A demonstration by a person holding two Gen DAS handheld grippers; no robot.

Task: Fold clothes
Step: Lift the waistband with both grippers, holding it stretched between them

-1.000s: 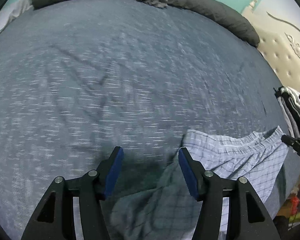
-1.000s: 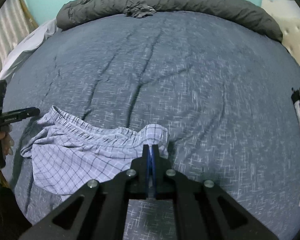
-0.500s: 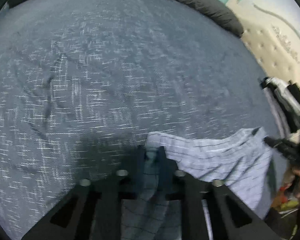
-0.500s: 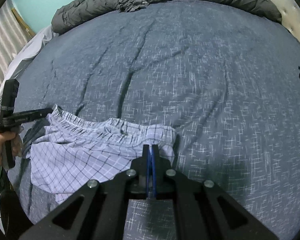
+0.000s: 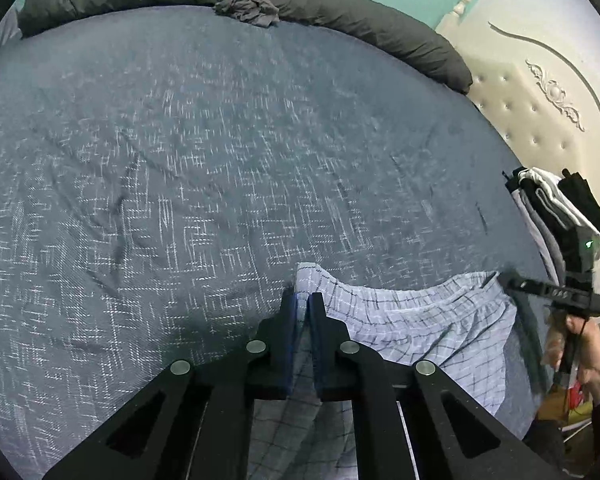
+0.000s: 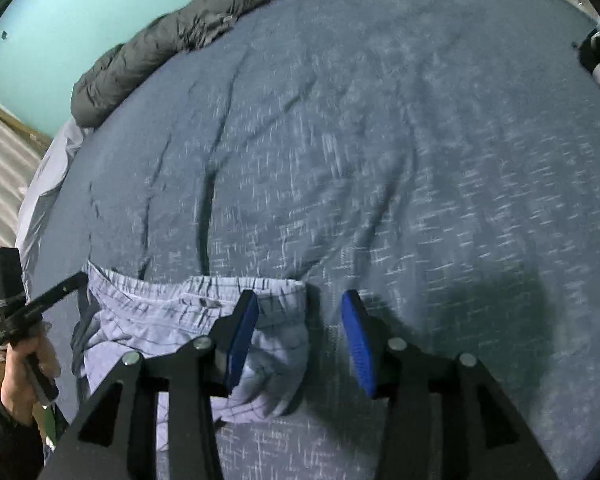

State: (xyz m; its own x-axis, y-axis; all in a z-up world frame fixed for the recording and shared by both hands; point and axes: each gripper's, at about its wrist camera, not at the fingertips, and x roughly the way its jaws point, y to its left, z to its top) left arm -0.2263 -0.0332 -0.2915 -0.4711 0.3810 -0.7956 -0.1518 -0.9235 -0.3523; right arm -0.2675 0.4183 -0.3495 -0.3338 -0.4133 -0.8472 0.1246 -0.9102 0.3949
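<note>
The left gripper (image 5: 301,306) is clamped on one end of the checked shorts (image 5: 412,332), which lie crumpled on the near part of the blue bed cover (image 5: 220,160), waistband toward the far side. The shorts look light, thin and limp; they should sag and bunch wherever unsupported, so the waistband ends are probably the best holds. The right gripper (image 6: 300,340) is opening, its blue pads apart, the other end of the shorts lying loose between them and partly under the left finger. No brand, label or writing is readable.
</note>
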